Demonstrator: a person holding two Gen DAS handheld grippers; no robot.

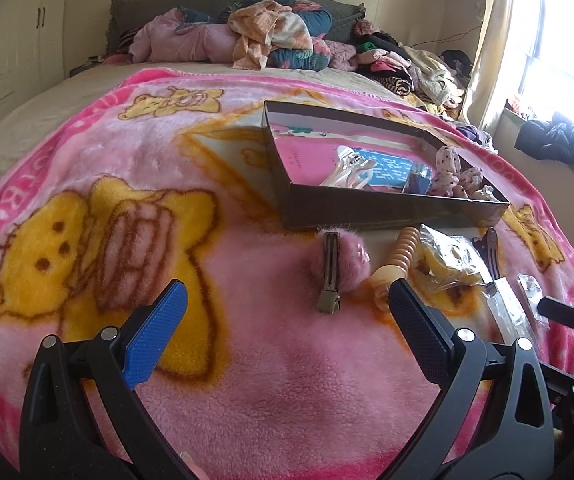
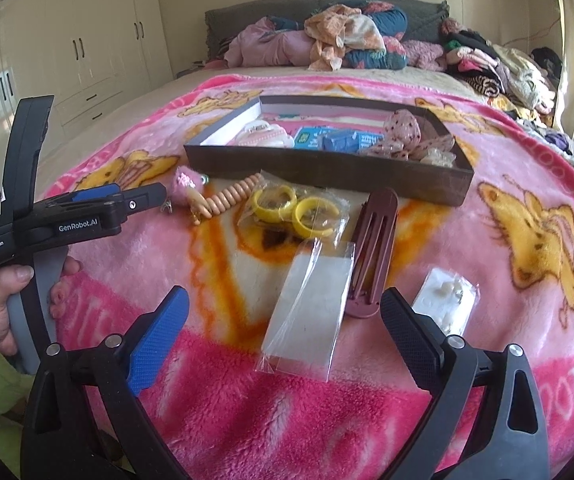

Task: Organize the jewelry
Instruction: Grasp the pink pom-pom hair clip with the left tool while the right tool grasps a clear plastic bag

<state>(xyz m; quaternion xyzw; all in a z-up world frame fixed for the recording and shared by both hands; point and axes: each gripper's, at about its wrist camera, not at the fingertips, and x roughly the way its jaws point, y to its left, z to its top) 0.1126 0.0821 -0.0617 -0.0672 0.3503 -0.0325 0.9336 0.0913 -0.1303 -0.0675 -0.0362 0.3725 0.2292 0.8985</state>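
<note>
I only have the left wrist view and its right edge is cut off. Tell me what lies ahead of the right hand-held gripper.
Observer: A flat clear plastic sleeve lies just ahead of the open right hand-held gripper.
Operator: Describe the dark clip beside it.
Observer: A long maroon plastic hair clip, lying flat, pointing towards the dark cardboard box.
Operator: Report what is right of that.
Observer: A small clear packet holding white pieces.

Fluffy fleece blanket, matt cardboard box, glossy (crinkled) plastic bag

Cream wardrobes, bed, sunlit window
</note>
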